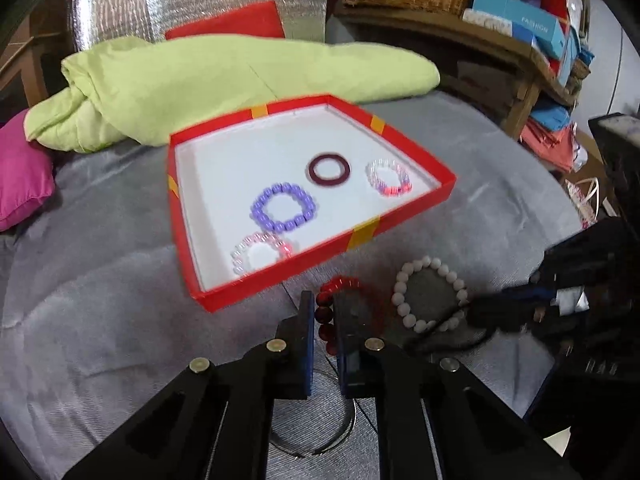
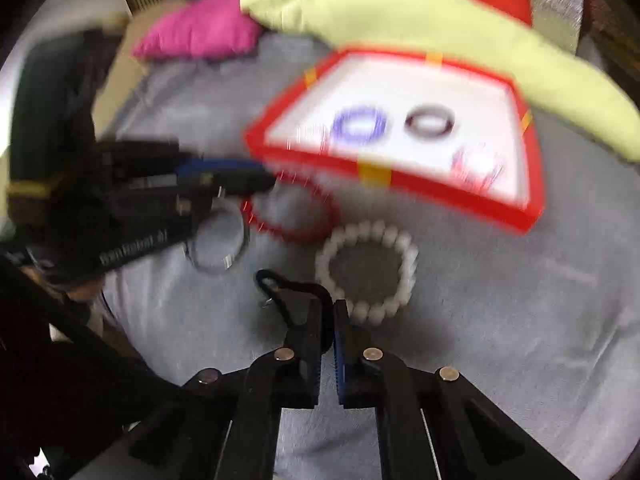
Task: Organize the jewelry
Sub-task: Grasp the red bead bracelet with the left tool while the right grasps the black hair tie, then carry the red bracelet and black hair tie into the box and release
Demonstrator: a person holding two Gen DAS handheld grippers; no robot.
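Left hand-held gripper (image 1: pixel 322 312) pinches the red bracelet (image 1: pixel 336 304) just short of the box.
Near, the right hand-held gripper (image 2: pixel 328 320) is nearly closed, holding nothing I can see, beside the white bracelet (image 2: pixel 366 268) on the grey bed (image 1: pixel 100 300). Beads look light, slick and floppy, so grip across the strand. Farther off, the red box (image 1: pixel 400 216) already holds four pieces.
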